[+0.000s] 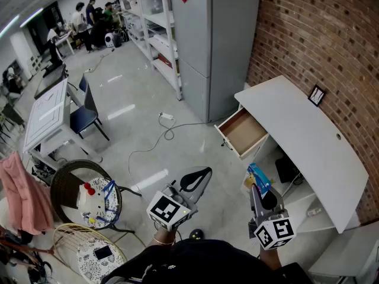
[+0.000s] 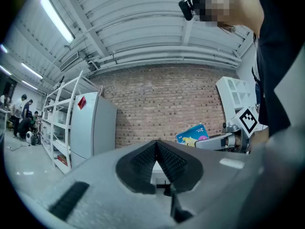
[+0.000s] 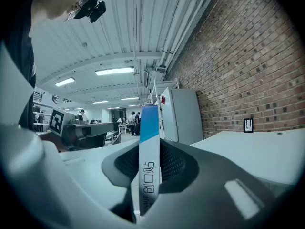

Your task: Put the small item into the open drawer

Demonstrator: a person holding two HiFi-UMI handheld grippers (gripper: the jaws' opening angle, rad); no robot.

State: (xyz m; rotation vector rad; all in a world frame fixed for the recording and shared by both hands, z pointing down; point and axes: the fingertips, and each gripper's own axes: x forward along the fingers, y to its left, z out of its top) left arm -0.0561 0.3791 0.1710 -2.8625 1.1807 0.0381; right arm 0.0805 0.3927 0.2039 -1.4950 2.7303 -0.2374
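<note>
Left tongs (image 1: 197, 181) hang empty; their own view shows the pads meeting at the tips. Right tongs (image 1: 261, 189) clamp the small blue-and-white box (image 1: 259, 177), edge-on in their own view, its broad printed face visible from the left one. Only the head view shows the open drawer (image 1: 244, 132) jutting from the table (image 1: 308, 141) edge, well apart from the box, with open floor (image 1: 177, 141) between.
</note>
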